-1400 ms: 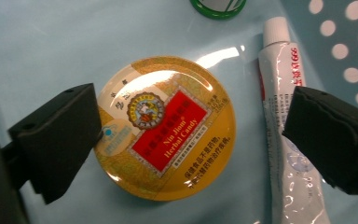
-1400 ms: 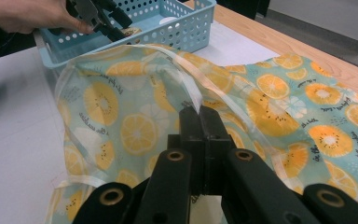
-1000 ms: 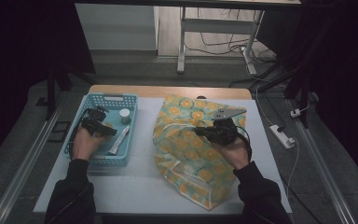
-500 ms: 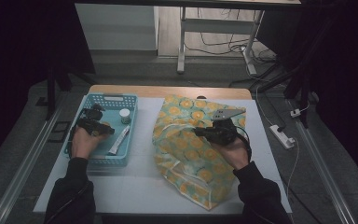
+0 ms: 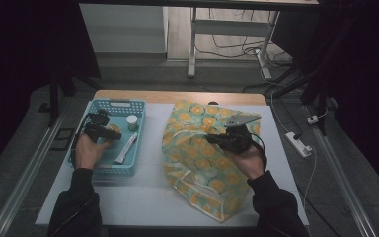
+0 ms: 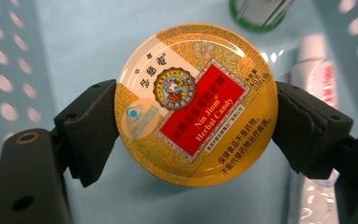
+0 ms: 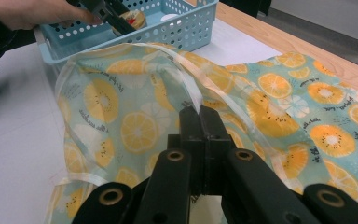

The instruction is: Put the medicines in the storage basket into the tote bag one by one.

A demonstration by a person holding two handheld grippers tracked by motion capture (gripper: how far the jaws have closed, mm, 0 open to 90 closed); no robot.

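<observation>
**Round candy tin pinched over the blue basket**

We start with the round gold-and-red metal candy tin (image 6: 196, 105). In the left gripper view its printed lid faces the camera flat on, and the red label band runs on a slant from lower left to upper right. Being a disc, it has no long axis that we can name. The left hand-held gripper (image 6: 196, 130) pinches it by the rim, one black pad on each side; its jaws have just been closing, with the tin between them. Behind the tin lies the pale blue floor of the perforated light-blue plastic basket (image 5: 109, 170).

The high view places this pinch inside the basket, at the left of the white worktop (image 5: 148, 195), and shows a small white-capped jar (image 5: 132, 122) and a white tube (image 5: 127, 148) beside it, but the tin's print is unreadable there.

Right of the basket lies the turquoise fabric bag printed with orange slices (image 5: 197, 158). The right gripper view shows the right hand-held gripper (image 7: 200, 114) with its jaws pressed together on the bag's translucent rim. From the high view we cannot make out that grip.
</observation>
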